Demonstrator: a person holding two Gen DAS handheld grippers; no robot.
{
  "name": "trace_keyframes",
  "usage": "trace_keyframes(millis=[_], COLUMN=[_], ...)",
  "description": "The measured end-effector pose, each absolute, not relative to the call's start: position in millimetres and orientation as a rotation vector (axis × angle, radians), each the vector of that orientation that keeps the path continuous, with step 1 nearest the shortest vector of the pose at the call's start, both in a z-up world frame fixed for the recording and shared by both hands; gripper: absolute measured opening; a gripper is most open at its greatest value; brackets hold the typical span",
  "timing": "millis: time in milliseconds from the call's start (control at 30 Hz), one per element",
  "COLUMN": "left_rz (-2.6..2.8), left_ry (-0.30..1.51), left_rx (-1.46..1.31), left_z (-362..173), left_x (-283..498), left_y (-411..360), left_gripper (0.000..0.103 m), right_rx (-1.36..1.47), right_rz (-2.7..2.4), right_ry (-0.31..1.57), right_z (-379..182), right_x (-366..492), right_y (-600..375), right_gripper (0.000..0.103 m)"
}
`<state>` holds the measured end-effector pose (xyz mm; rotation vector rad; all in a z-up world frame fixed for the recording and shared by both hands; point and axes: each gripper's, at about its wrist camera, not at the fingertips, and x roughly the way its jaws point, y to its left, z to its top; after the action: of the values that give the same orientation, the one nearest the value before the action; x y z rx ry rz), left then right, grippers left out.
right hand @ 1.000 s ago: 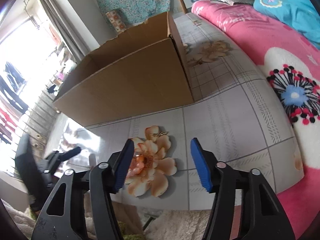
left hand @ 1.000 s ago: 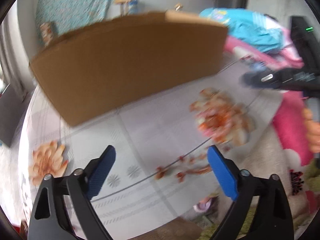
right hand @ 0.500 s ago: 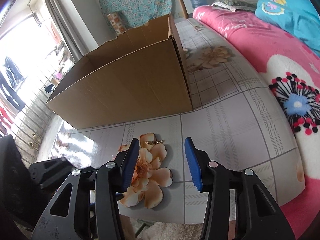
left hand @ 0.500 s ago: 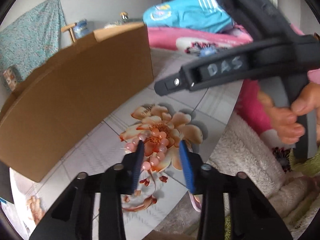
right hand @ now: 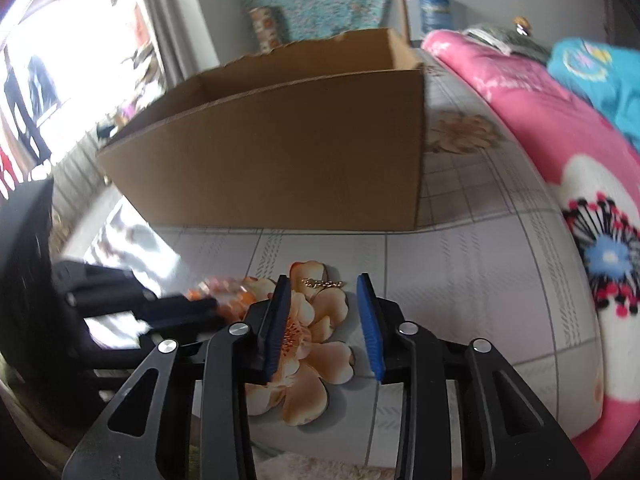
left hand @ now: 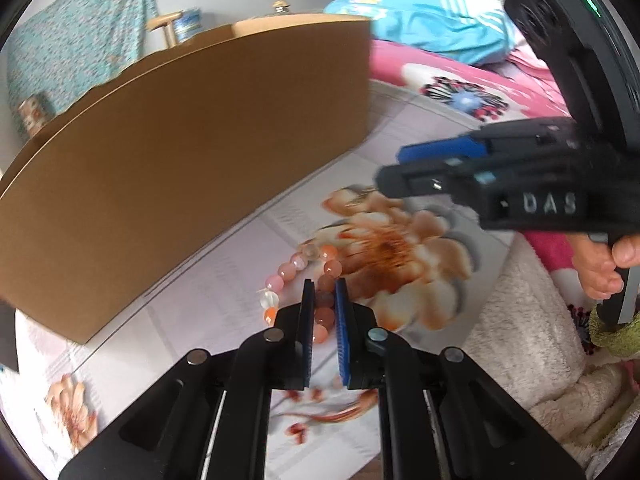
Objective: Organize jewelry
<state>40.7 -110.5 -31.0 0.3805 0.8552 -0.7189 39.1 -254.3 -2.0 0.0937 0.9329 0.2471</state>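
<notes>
Your left gripper (left hand: 323,300) has its blue pads clamped on the bead bracelet (left hand: 304,280) — a loop of pink, orange and clear beads, with a couple of beads pinched between the fingers and the remainder curving away to the left and ahead of the tips. The bracelet sits over the tablecloth (left hand: 224,304), at the near-left edge of the big printed peach flower (left hand: 396,252); whether the free part of the loop is touching the cloth or lifted off it is not clear from the left wrist view. Your right gripper (right hand: 324,312) is spread open with nothing between its pads, hovering above the same printed flower. Just ahead of its fingertips, a small gold chain (right hand: 322,283) lies on the cloth on the flower's upper petal, apart from both pads. In the right wrist view your left gripper shows at the left as a blurred dark shape with the orange beads at its tip, close beside your right gripper's left finger. The open cardboard box (right hand: 280,172) stands on the table beyond both grippers, its long brown side facing you, its inside mostly hidden. To the right of the table lies a pink blanket (right hand: 532,128) with a blue garment (right hand: 600,72) on it — well apart from the jewelry.
</notes>
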Motion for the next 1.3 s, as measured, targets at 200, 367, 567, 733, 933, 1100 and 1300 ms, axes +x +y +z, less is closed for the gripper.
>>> trace_keyframes(millis=[200, 367, 567, 733, 933, 1100, 1300], left_rz=[-0.682, -0.691, -0.705, -0.721, -0.726, -0.743, -0.734], left_ry=[0.875, 0.866, 0.864, 0.857, 0.855, 0.838, 0.837], left_rx=[0.346, 0.345, 0.329, 0.31, 0.269, 0.21, 0.216], left_z=[-31.9, -32.6, -33.4, -33.8, -33.7, -23.7, -19.4], left_x=[47.3, 49.3, 50.3, 51.4, 53.7, 54.9, 54.0], left_y=[-90.6, -86.5, -83.1, -82.1, -71.2, -57.9, -52.7], left_gripper=[0.009, 0.009, 0.009, 0.009, 0.009, 0.009, 0.009], right_rx=[-0.036, -0.127, -0.23, -0.195, 0.071, 0.321, 0.273], right_rz=[0.307, 0.403, 0.471, 0.482, 0.503, 0.525, 0.428], right_ry=[0.924, 0.932, 1.013, 1.049, 1.029, 0.953, 0.983], right_z=[-5.0, -6.5, -16.7, -15.4, -3.0, 13.9, 10.1], right_x=[46.7, 54.5, 63.2, 54.7, 39.6, 29.6, 33.2], right_y=[-242.1, -241.9, -236.2, -239.1, -262.3, -293.1, -296.8], right_gripper=[0.022, 0.022, 0.012, 0.0, 0.0, 0.0, 0.007])
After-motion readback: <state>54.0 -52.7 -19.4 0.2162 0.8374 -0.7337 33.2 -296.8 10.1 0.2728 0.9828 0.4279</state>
